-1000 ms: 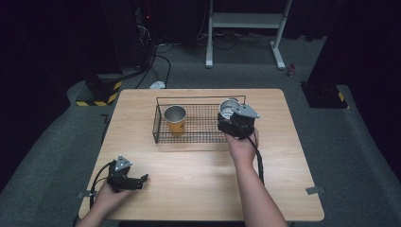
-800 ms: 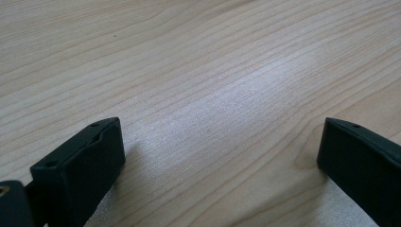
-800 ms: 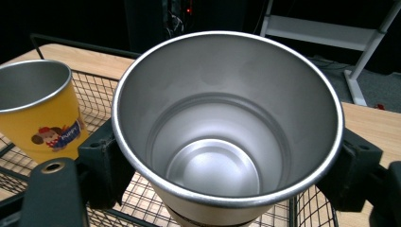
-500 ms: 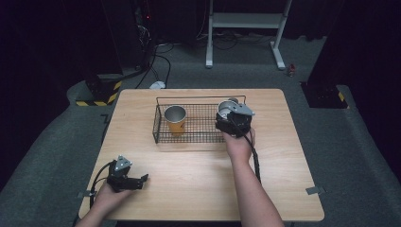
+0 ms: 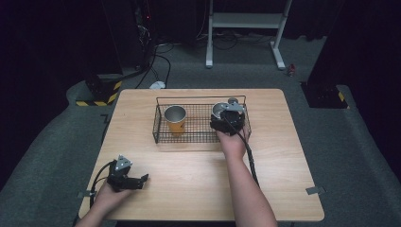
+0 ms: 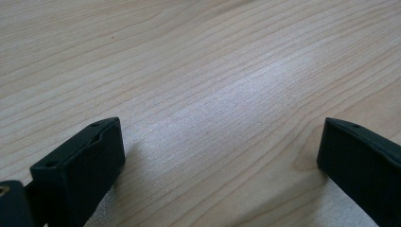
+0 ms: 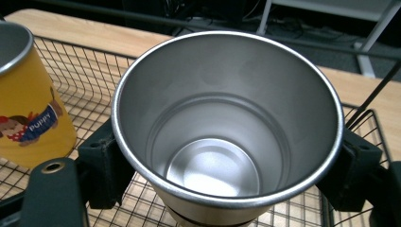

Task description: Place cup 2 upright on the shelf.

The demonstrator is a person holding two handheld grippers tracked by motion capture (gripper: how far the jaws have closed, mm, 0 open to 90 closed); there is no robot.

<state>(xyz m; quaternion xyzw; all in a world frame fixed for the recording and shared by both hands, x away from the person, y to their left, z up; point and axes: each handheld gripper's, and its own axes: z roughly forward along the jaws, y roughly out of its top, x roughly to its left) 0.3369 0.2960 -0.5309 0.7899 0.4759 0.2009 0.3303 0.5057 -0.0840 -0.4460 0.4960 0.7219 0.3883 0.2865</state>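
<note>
A bare steel cup (image 7: 227, 127) stands upright between the jaws of my right gripper (image 7: 227, 158), which is shut on its sides just below the rim. From above, that cup (image 5: 220, 109) and the right gripper (image 5: 228, 119) are in the right end of a black wire basket (image 5: 201, 98). A yellow cup (image 5: 175, 119) with a cartoon print (image 7: 28, 109) stands upright in the basket's left part. My left gripper (image 5: 141, 180) rests at the table's front left, open. Between its jaws there is only wood (image 6: 222, 142).
The basket sits at the back middle of the wooden table (image 5: 189, 179). A cable (image 5: 248, 156) trails from the right gripper along the forearm. Beyond the table are a white stand (image 5: 246, 21) and floor cables.
My right hand has carried the steel cup a little leftward and lower into the basket's right end. The left gripper has stayed put.
</note>
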